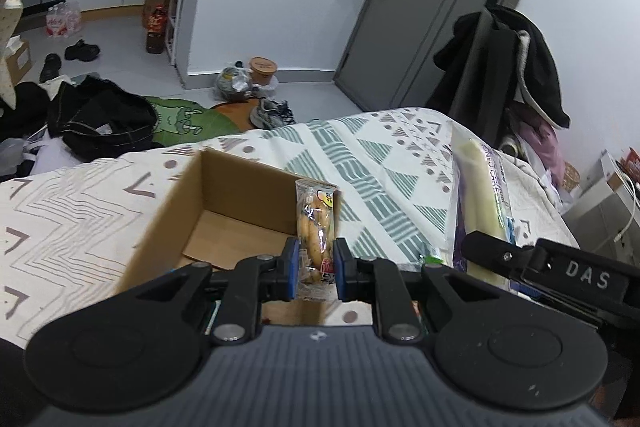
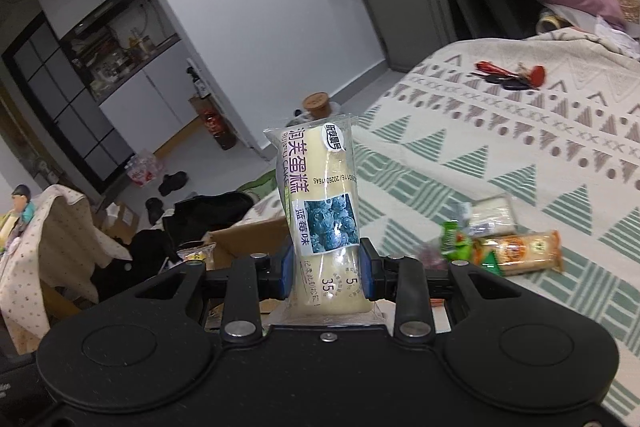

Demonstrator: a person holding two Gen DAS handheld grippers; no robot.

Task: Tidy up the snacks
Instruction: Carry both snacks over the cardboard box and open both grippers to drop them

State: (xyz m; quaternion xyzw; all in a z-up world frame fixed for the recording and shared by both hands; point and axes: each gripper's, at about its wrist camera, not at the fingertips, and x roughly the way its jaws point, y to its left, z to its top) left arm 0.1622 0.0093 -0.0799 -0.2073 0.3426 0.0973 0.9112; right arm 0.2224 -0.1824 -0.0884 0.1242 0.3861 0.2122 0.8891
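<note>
- On the patterned white-and-green bedspread (image 1: pixel 360 155): 1 open brown cardboard box (image 1: pixel 224 203), interior bare.
- Left gripper (image 1: pixel 316 267): blue pads clamped on 1 clear-wrapped golden pastry snack (image 1: pixel 316 227), upright, at the box's right wall.
- Right gripper (image 2: pixel 327 273): closed on 1 pale blueberry cake roll in printed wrapper (image 2: pixel 320 203), upright.
- Loose snack packets (image 2: pixel 500 243): right side, on the bedspread.
- Red keys (image 2: pixel 508 75): farther back.
</note>
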